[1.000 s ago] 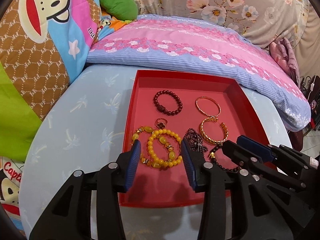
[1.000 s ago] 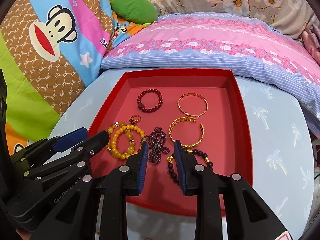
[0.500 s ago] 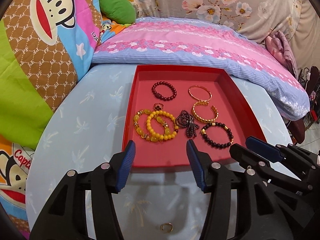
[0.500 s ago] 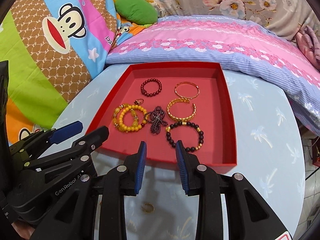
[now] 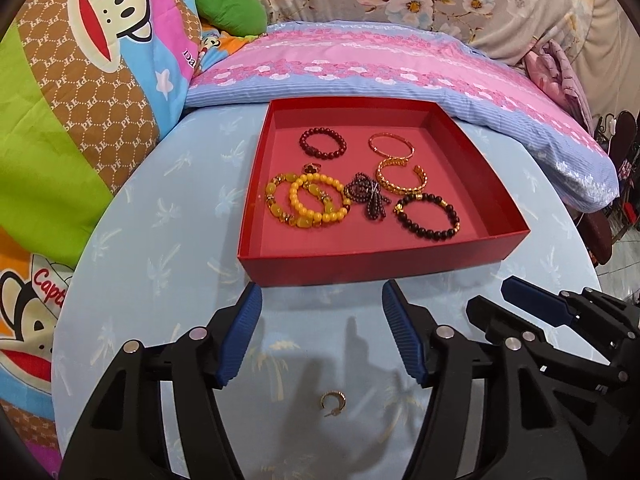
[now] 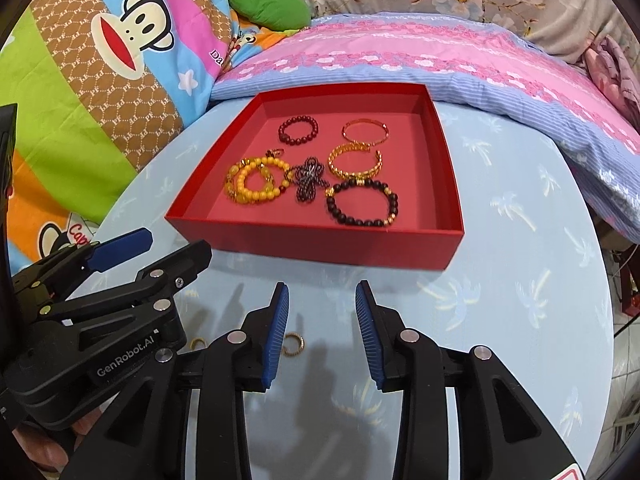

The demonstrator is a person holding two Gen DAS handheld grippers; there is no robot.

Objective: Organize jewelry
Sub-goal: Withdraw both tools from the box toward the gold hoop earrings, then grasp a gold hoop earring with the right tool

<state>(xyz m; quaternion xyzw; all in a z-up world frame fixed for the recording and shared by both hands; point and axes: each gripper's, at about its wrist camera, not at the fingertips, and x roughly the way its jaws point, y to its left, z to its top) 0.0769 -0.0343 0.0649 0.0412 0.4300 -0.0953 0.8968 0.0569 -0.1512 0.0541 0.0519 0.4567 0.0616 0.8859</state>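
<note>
A red tray [image 5: 360, 262] [image 6: 320, 244] on the pale blue table holds several bracelets: yellow bead ones [image 5: 308, 204], a dark red one [image 5: 322, 143], gold bangles [image 5: 402, 178], a black bead one [image 5: 426, 216] and a dark bead cluster [image 5: 366, 196]. A small gold ring [image 5: 332, 402] [image 6: 293, 345] lies on the table in front of the tray. A second gold ring [image 6: 197, 343] lies to its left, partly hidden. My left gripper [image 5: 322, 312] is open and empty above the ring. My right gripper [image 6: 322, 304] is open and empty, just right of the ring.
Colourful monkey-print bedding [image 5: 80, 100] rises at the left. A pink and blue pillow [image 5: 380, 68] lies behind the tray. The table edge [image 6: 604, 320] curves at the right. Each gripper shows in the other's view, side by side.
Both grippers have pulled back from over the tray to the table in front of it. The gold ring has come into view. Both stay open.
</note>
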